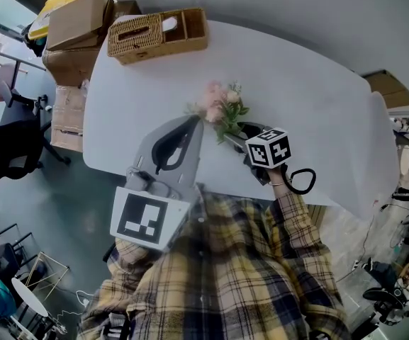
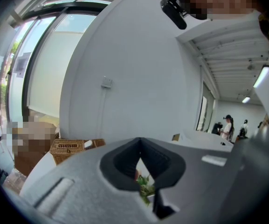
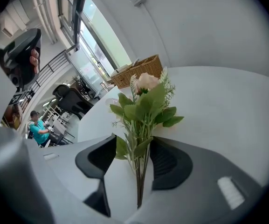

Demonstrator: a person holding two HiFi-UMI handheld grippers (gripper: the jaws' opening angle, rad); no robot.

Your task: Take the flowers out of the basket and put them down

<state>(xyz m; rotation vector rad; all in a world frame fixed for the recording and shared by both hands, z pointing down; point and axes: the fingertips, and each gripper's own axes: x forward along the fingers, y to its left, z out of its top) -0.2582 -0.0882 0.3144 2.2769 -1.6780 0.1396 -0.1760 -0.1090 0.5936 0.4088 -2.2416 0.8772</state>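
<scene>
Cardboard boxes [image 1: 76, 20] stacked beside the white table [image 1: 310, 112]; office chairs [image 3: 71, 101] nearby.

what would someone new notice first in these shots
The pink flowers with green leaves stand out mid-table, their stems between the parted jaws of the right gripper. Behind them, at the far left corner of the white table, sits the wicker basket. The left gripper hangs close beside the blooms.

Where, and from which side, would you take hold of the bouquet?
Probably at the bunched stems below the leaves, coming from the stem end: the bouquet lies on the table with its blooms pointing away, and the stems are slim.
</scene>
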